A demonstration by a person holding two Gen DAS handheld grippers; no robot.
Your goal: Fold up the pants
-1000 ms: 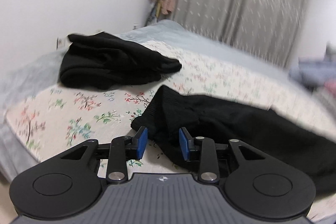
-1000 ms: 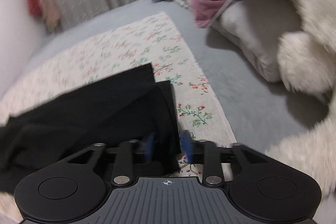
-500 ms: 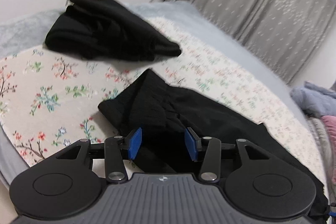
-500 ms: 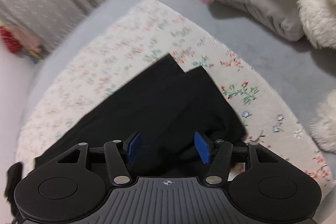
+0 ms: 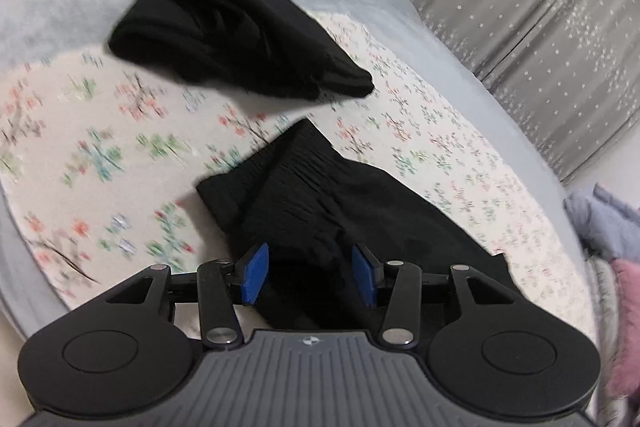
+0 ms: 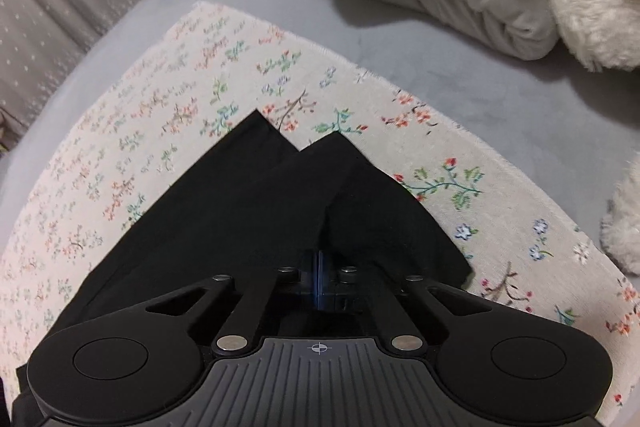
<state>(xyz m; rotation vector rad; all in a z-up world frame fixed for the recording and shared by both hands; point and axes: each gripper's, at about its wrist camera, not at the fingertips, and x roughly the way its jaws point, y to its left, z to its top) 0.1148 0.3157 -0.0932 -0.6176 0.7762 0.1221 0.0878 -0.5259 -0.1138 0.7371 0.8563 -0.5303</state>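
Right wrist view: right gripper (image 6: pixel 320 281) clenched, pads together at the hem end of the pants (image 6: pixel 256 203); cloth prob. pinched, contact hidden by the linkage. Left wrist view: left gripper (image 5: pixel 310 277) released, blue pads either side of the waistband, not pressing. Pants lie flat on floral cloth (image 6: pixel 168 99). Best practice: close left on both waistband layers w/ full bite before lifting, keep the two ends level.
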